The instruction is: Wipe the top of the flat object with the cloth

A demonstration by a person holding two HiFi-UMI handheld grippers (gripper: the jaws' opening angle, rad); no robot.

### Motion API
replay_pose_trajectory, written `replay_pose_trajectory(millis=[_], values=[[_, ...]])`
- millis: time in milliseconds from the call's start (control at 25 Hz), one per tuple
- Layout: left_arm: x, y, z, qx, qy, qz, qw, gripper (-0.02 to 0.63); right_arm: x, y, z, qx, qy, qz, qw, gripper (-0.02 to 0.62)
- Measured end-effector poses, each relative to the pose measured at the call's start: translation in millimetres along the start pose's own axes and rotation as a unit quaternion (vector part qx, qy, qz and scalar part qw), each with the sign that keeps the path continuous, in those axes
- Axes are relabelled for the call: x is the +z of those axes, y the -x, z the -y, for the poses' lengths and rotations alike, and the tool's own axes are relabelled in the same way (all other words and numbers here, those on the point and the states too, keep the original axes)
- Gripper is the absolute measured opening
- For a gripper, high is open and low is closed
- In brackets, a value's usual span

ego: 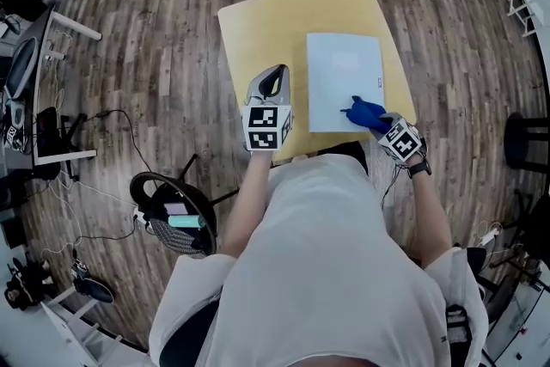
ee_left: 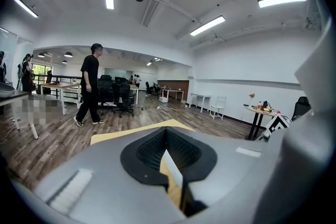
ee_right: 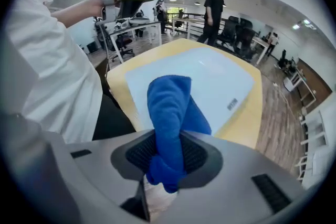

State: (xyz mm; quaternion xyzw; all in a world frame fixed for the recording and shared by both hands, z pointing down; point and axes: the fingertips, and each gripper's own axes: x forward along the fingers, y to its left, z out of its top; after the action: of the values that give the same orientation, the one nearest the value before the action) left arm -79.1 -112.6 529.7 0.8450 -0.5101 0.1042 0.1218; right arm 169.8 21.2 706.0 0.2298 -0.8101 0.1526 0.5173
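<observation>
At about 8 o'clock in the head view, a black chair stands on the wood floor, well apart from the yellow table, which sits at 12 o'clock from the seated person.

The left gripper is near the table's front edge, just beside the left edge of the flat object and apart from it. It is raised off the tabletop and points toward 12 o'clock. In the left gripper view its jaws are drawn together with nothing between them, and a person in black walks across the room at 10 o'clock.

The flat object, a pale blue rectangular sheet, lies flat on the right half of the table with its long sides running from 12 to 6 o'clock.

The blue cloth rests on the sheet's top at about 5 o'clock from its centre, close to the near right corner. The right gripper comes in from 5 o'clock. In the right gripper view its jaws are clamped on the bunched cloth, whose free end sticks out forward over the sheet.
</observation>
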Motion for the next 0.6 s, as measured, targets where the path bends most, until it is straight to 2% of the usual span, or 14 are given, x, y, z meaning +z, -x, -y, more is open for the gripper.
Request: replay_pose_trajectory(millis=[160, 320, 480, 600], values=[[0.3, -3.6, 2.7, -0.007, -0.002, -0.003, 1.0000, 0.009, -26.4, 11.4, 20.6, -0.024, -0.052, -0.009, 0.998, 0.114], [0.4, -0.8, 3.2, -0.006, -0.006, -0.006, 0.9999, 0.009, -23.6, 13.8, 22.0, -0.031, -0.052, -0.015, 0.998, 0.114], [-3.7, 7.1, -6.2, 0.003, -0.008, -0.013, 0.9999, 0.009, 34.9, 13.6, 5.2, -0.013, -0.039, 0.049, 0.998, 0.112], [-9.7, 18.1, -16.7, 0.016, -0.002, -0.017, 0.9997, 0.009, 94.9, 1.3, -35.3, 0.037, 0.022, 0.092, 0.995, 0.112]])
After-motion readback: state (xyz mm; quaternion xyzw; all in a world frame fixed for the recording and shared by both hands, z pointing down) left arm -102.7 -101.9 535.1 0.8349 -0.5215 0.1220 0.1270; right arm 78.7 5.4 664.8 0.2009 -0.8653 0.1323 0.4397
